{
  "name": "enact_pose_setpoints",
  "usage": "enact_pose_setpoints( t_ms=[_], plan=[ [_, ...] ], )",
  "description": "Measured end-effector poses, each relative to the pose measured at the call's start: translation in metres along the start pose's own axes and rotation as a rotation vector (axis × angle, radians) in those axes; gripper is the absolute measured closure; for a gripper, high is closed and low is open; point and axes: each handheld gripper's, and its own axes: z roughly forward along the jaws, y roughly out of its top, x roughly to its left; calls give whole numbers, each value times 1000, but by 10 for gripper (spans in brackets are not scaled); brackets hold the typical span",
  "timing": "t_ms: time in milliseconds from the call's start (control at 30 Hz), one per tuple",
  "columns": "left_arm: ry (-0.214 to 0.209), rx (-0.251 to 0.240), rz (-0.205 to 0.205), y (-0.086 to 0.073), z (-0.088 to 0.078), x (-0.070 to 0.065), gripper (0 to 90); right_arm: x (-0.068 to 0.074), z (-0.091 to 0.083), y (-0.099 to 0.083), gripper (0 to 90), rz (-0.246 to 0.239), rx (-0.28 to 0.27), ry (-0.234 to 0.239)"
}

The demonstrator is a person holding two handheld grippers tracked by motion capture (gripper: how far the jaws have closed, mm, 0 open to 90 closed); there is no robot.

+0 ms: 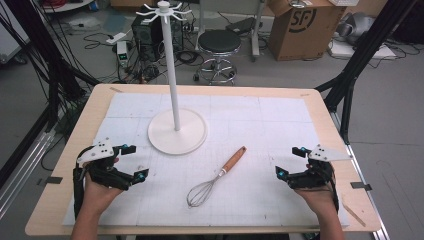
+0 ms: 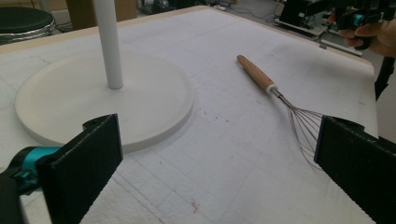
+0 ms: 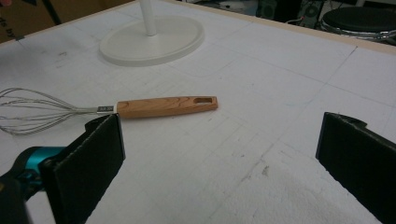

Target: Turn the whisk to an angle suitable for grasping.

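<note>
Steel-wire balloon whisk w/ light wooden handle (image 1: 216, 178) lies flat mid-mat, just in front of the round base of the white hook-topped stand (image 1: 177, 131), untouched. Hanging slot visible in handle end, so prob. meant for a hook up top; nothing hung yet, all still to do. Left gripper (image 1: 134, 162) & right gripper (image 1: 289, 161) both wide apart, empty, either side of whisk on white gridded mat (image 1: 260, 125).

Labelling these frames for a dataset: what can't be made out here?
- Whisk wire head: left gripper view, partly behind the near jaw.
- Whisk ferrule marking: right gripper view, too small to read.
- Stand top: cut off by the upper edge in both gripper views.
</note>
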Motion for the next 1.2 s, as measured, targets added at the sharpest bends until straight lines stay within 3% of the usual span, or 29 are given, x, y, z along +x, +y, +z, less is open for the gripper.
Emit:
enact_pose_setpoints(
  t_ms=[333,667,733,967,1033,1100,1200],
  plan=[
    [-15,11,-6,6,8,-5,16,-1,1,-2,1,-15,34,-27],
    [-50,109,34,42,45,-20,17,-4,3,-3,1,-7,56,-36],
    [-63,137,37,53,60,-24,17,-4,3,-3,2,-8,60,-36],
    [-81,187,52,68,90,-33,17,-4,2,-3,2,-4,52,-36],
    [-83,228,76,74,105,-37,17,-4,2,-4,2,-6,54,-37],
    [-89,239,81,77,110,-39,17,-4,3,-4,1,-4,56,-36],
    [-104,271,99,85,131,-46,17,-5,3,-5,2,-2,57,-34]
  ],
)
